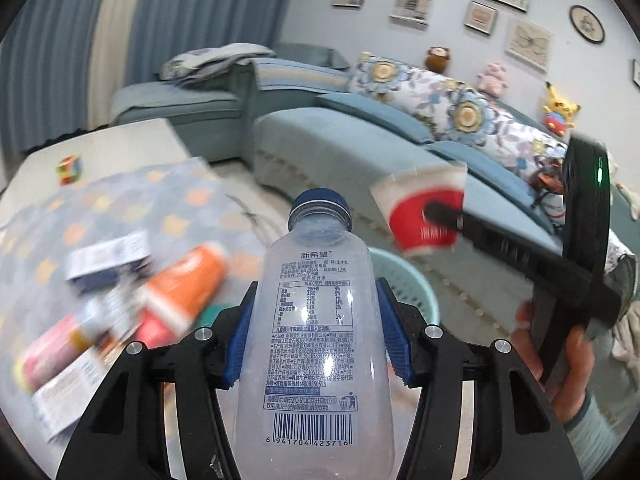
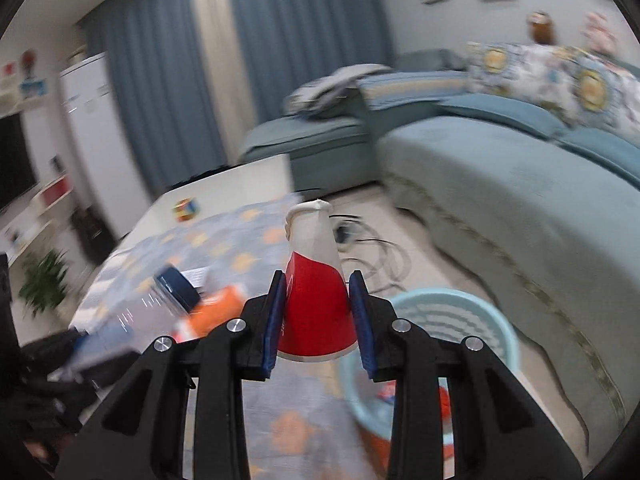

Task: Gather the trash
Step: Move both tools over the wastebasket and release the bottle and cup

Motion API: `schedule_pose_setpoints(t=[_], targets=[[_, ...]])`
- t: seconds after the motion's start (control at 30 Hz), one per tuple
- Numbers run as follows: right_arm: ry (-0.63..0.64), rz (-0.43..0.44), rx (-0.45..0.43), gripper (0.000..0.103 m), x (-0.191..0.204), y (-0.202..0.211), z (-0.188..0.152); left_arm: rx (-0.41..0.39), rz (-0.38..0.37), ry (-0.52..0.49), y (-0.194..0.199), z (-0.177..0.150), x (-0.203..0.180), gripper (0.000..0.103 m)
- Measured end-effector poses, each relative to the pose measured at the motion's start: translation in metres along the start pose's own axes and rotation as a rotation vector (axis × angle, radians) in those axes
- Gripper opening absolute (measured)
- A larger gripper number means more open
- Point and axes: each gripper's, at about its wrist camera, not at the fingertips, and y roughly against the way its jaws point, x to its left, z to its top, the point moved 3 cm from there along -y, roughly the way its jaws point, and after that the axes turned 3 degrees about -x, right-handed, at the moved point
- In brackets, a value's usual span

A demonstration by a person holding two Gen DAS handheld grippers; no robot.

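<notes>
In my left wrist view, my left gripper (image 1: pixel 318 336) is squeezing a see-through plastic bottle (image 1: pixel 312 344). The blue pads (image 1: pixel 394 344) press on both sides of it. The bottle has a dark blue cap (image 1: pixel 321 201) on top and a label with small print and a bar code. It looks empty inside, as far as I can tell. Behind the bottle I see the rim of a light blue basket (image 1: pixel 416 276) on the floor. To the right, my right gripper (image 1: pixel 444 214) holds a red and white paper cup (image 1: pixel 424 210) up in the air, above the basket. On the left is a table with a patterned cloth (image 1: pixel 120 200). An orange pack (image 1: pixel 188 280) and some blurry boxes (image 1: pixel 108 256) lie on it. A small colored cube (image 1: pixel 70 168) sits farther back on the table. A blue sofa (image 1: pixel 360 144) fills the back.

In my right wrist view, my right gripper (image 2: pixel 318 312) is clamped on the paper cup (image 2: pixel 314 280). The cup's open end (image 2: pixel 308 208) points away from me and its red bottom is nearest to me. I cannot see into it. The light blue basket (image 2: pixel 492 320) is just to the right and lower down. Something red and orange (image 2: pixel 444 400) lies inside it, but it is too blurry to name. On the left the plastic bottle (image 2: pixel 132 312) with its blue cap (image 2: pixel 178 286) is over the table, blurry.
</notes>
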Motion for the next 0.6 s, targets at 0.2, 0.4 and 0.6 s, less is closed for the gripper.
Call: schedule_pose_setpoints(t=[0.2,0.4,0.6], targets=[[-0.117,-0.12,0.099,0.029,-0.069,-0.021,-0.034,0.121,-0.126,0.047,-0.079,0.004,-0.028,0.054],[-0.173,-0.212,0.263,0.03,-0.111,-0.062,-0.091,0.312,-0.154,0.102,-0.162,-0.035,-0.035,0.054],[-0.212,-0.234,0.328,0.031,-0.12,-0.082,-0.121,0.357,-0.115,0.071,-0.177,-0.057,-0.033,0.064]])
